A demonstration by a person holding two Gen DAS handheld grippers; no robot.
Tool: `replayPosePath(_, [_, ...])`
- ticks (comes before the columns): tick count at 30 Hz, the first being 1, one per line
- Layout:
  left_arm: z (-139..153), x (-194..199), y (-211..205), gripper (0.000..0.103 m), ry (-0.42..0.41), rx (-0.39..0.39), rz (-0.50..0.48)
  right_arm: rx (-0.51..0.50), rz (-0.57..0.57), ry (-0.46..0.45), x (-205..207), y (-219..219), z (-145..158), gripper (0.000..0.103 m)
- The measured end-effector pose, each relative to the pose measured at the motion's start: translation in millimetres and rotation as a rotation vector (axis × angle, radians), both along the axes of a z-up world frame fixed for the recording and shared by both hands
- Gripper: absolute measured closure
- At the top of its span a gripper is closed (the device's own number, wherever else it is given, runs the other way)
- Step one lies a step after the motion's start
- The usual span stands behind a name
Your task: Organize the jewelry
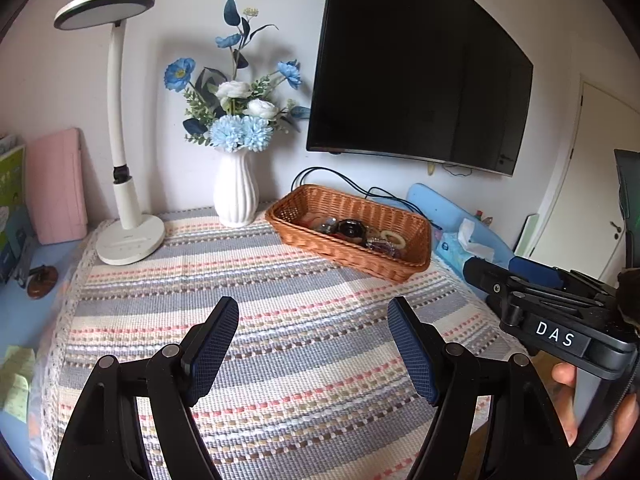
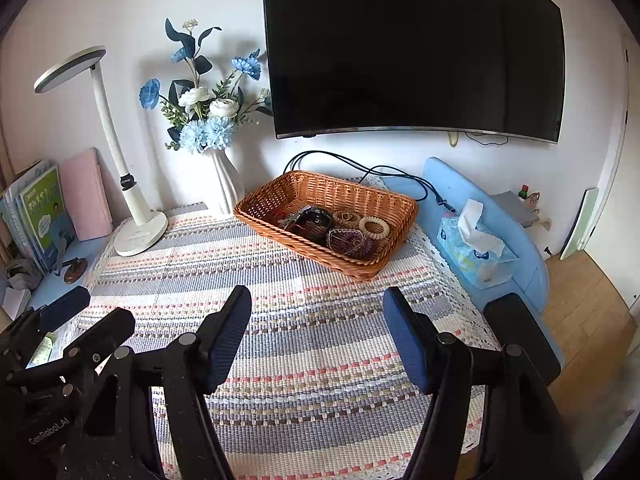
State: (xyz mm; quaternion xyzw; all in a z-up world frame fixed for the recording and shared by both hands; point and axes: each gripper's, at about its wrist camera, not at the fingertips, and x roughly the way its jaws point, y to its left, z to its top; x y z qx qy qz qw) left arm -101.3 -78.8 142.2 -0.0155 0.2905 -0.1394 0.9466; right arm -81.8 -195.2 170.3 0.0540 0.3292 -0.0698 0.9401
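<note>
A brown wicker basket (image 1: 316, 200) (image 2: 400, 200) stands at the back right of the striped cloth. In it lie a dark round watch (image 1: 351, 229) (image 2: 316, 220), a cream coil ring (image 1: 394, 239) (image 2: 374, 227), a purple beaded bracelet (image 2: 351, 241) and a woven brown ring (image 2: 346, 218). My left gripper (image 1: 312, 312) is open and empty above the cloth, short of the basket. My right gripper (image 2: 316, 300) is open and empty, also short of the basket. The right gripper's body (image 1: 552, 316) shows in the left wrist view at right, and the left gripper's body (image 2: 64, 344) shows in the right wrist view at left.
A white vase of blue flowers (image 1: 235, 192) (image 2: 226, 180) and a white desk lamp (image 1: 130, 236) (image 2: 140, 232) stand at the back. A tissue box (image 2: 476, 252) sits right of the basket. A dark screen (image 2: 416, 48) hangs on the wall. Books (image 2: 40, 216) stand at left.
</note>
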Motion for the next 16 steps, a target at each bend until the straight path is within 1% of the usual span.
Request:
replayPosePath(3, [0.3,-1.4,-1.1,0.025,-0.009,0.013,0.005,0.005,-0.002,0.003,0.7,-1.9,-1.2,0.033])
replayPosePath(10, [-0.3,-1.2,-1.1,0.025,-0.009,0.018,0.004,0.005,-0.001,0.003,0.7,-2.2,-1.6,0.033])
replayPosePath(13, [1.6,-4.8,-0.1,0.025,-0.037,0.028,0.023,0.006,-0.001,0.003,0.2,-2.2,-1.8,0.033])
replayPosePath(16, [1.9,-3.3,2.8,0.025,-0.027,0.01,0.012,0.006,0.0,0.003,0.4,-2.5,-1.8,0.033])
